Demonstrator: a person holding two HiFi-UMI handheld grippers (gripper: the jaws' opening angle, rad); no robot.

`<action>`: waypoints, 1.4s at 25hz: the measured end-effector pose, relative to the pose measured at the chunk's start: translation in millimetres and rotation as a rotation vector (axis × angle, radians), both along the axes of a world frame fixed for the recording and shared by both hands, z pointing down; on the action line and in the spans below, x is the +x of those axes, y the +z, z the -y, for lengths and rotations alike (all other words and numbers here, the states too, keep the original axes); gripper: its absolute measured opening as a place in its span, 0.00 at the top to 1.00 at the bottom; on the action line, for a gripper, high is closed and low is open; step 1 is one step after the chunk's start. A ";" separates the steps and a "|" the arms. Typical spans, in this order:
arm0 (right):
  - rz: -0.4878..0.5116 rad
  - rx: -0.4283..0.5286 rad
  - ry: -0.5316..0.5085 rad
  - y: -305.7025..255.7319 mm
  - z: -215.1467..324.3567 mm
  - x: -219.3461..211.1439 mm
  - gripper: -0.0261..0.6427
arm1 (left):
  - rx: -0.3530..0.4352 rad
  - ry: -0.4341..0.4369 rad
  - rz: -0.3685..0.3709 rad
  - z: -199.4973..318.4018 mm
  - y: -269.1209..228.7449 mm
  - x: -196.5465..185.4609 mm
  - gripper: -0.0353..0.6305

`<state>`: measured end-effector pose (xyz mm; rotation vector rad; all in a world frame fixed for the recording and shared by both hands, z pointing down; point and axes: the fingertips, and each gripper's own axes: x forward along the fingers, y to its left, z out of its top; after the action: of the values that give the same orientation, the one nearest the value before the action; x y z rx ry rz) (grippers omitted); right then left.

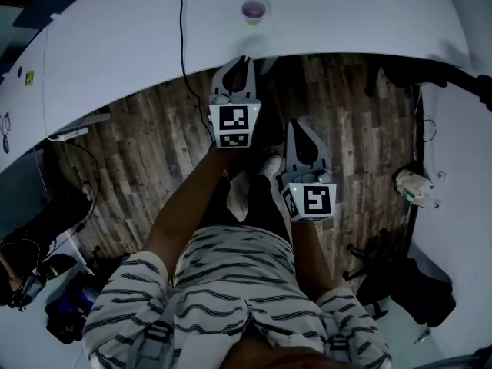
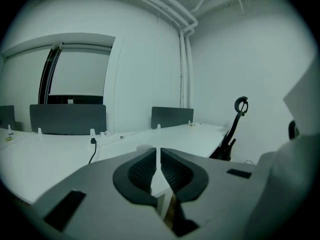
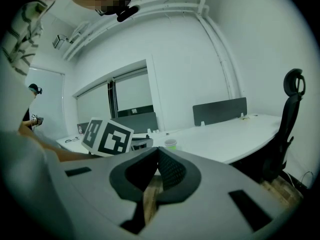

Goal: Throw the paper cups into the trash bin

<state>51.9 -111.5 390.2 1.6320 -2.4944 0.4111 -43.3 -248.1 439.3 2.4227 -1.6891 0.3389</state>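
Pretty clearly an office: long white desks (image 1: 115, 44) with low grey divider screens (image 2: 67, 119) standing along them, a black swivel chair (image 3: 284, 141) beside one desk end, and a black cable (image 1: 182, 52) trailing over the desktop. The rest fits too, with wood-look plank flooring (image 1: 154, 152), plain white walls and white pipes (image 2: 167, 9) up by the ceiling.

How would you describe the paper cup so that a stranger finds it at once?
Start at the long white curved table. Near its edge on the person's side, right of the black cable, stands the cup. It is the only small round thing there, purplish inside with a green side.
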 end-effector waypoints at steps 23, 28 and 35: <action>-0.022 -0.053 0.003 31.7 2.3 -0.5 0.95 | -0.062 -0.013 0.010 72.7 64.4 1.1 0.71; -0.028 -0.056 -0.007 37.5 3.3 -0.3 0.94 | -0.074 -0.031 0.023 86.3 80.1 1.1 0.64; -0.021 -0.067 -0.008 44.1 7.7 -3.3 0.94 | -0.091 -0.052 0.033 112.3 97.4 -0.5 0.55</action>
<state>48.6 -119.3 434.3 1.5931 -2.4435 0.4691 -43.9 -360.4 536.7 2.3164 -1.7083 0.4406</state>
